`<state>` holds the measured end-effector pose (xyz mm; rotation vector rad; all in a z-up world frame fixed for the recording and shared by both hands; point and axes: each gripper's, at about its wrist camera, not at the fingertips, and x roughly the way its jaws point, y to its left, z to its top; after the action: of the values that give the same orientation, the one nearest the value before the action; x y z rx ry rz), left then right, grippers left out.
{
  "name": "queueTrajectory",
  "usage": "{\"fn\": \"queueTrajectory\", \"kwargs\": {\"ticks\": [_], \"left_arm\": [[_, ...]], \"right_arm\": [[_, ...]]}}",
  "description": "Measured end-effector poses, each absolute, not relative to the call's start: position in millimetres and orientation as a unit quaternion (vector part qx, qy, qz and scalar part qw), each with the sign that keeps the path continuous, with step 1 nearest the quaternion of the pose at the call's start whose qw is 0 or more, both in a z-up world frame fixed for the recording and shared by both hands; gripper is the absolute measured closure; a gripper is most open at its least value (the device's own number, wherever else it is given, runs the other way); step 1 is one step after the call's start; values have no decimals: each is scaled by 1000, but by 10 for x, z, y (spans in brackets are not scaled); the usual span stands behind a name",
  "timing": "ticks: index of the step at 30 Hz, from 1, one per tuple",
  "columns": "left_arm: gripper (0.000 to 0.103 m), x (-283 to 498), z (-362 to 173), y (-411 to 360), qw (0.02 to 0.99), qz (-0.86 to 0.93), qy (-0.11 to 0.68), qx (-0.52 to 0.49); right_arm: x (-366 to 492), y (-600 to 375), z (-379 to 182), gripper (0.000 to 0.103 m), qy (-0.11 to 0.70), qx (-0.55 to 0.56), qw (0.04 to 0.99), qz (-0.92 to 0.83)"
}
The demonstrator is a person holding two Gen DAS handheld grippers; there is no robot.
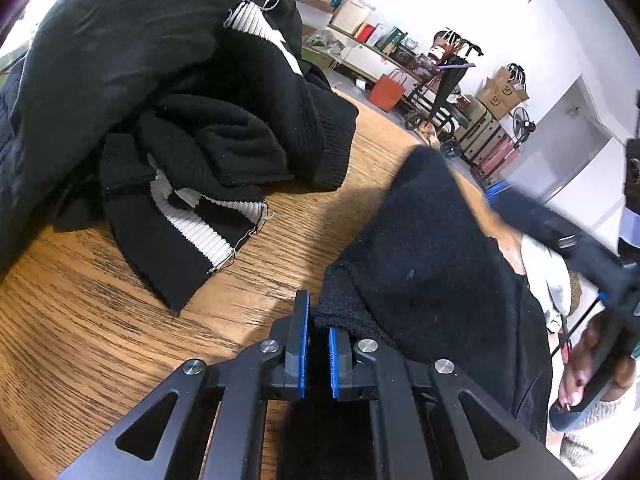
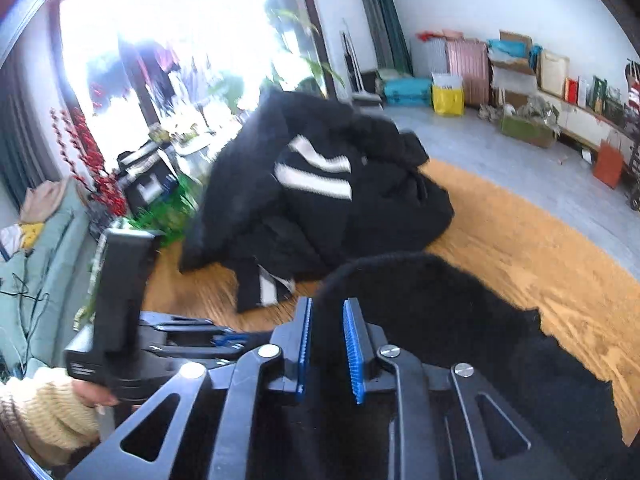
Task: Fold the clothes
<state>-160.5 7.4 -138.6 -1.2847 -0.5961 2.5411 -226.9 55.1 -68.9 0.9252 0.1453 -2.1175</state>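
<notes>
A black knit garment (image 1: 424, 256) lies on the wooden table (image 1: 100, 308) in front of me. My left gripper (image 1: 319, 320) is shut on its edge, with dark fabric pinched between the blue pads. My right gripper (image 2: 328, 320) is shut on the same black garment (image 2: 440, 304), fabric filling the gap between its blue pads. In the left wrist view the right gripper's body (image 1: 592, 256) shows at the right edge, blurred. The left gripper's body (image 2: 120, 300) shows at the left of the right wrist view.
A heap of black clothes with white stripes (image 1: 168, 92) lies on the table beyond the garment; it also shows in the right wrist view (image 2: 320, 192). Shelves, boxes and bags (image 1: 400, 60) line the far wall. A window and plants (image 2: 180, 80) are to the left.
</notes>
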Motion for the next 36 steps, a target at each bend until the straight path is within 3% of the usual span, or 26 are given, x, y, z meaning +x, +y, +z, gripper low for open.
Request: {"fn": "queueTrajectory", "kwargs": {"ticks": [3,8,18,20,26,30,34,36], "left_arm": [[94,-1574,-1323,54,124,872,-208,-425],[94,-1569,-1302,90,110,878,-193,-424],[95,-1539,-1269,173,96,886,-183,-415],[95,-1543,-1303,157,91,884,-183,-419],[94,-1572,-1355,106,90,878,-194,-429],[94,-1578,-1391,124,86,878,-182,-434],[94,-1561,-1400,115,87,879,-172,-436],[94,-1533,-1353,96,95,879,-168,-437]], "right_arm": [[-2267,550,-642,76,41,379,409,-829],[-2278,114,-1035,78,144,438,380,-802],[-2921,-220,-1393,79,73,484,340,-803],[-2923,-353,-1398,74,101,475,342,-804],[-2852,-91,-1163,72,56,471,346,-810],[-2747,-128,-1274,74,160,462,305,-817],[-2880,-265,-1356,75,164,464,273,-827],[-2999,-236,-1352,67,159,465,253,-833]]}}
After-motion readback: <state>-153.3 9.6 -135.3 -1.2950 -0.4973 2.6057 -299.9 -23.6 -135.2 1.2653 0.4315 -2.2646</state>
